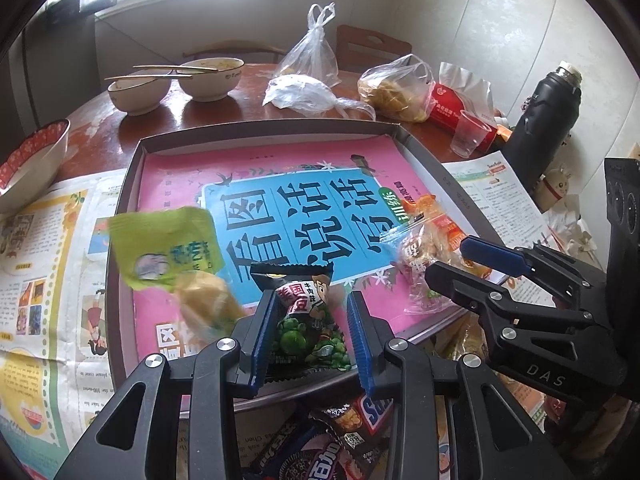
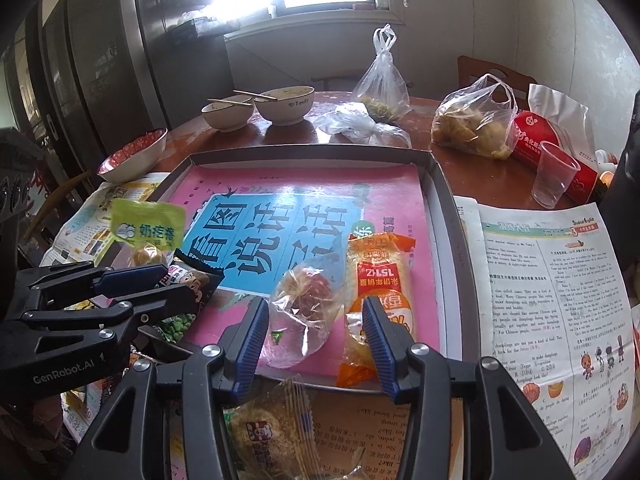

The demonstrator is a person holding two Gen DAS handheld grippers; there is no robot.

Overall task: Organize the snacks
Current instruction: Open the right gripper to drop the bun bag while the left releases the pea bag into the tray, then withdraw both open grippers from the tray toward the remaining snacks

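Left gripper [image 1: 310,332] clamped on black pea packet [image 1: 306,320] over tray [image 1: 124,208]; right gripper [image 2: 316,340] open, empty. Mid-sorting, probably needs lowering, then letting go.

Left gripper [image 1: 312,332]: pitched steeply down, over the near edge of the tray [image 1: 132,184], towards its near-left corner. Blue ribbed pads [image 1: 264,340] close on both sides of a dark pea snack packet [image 1: 306,320], which stands upright between them; jaws partly parted, the packet's width

Right gripper [image 2: 316,336]: same steep downward pitch, over the near edge nearer the right corner. Jaws partly apart; whether the pads [image 2: 376,344] press anything cannot be told

The two grippers sit side by side, close, not touching
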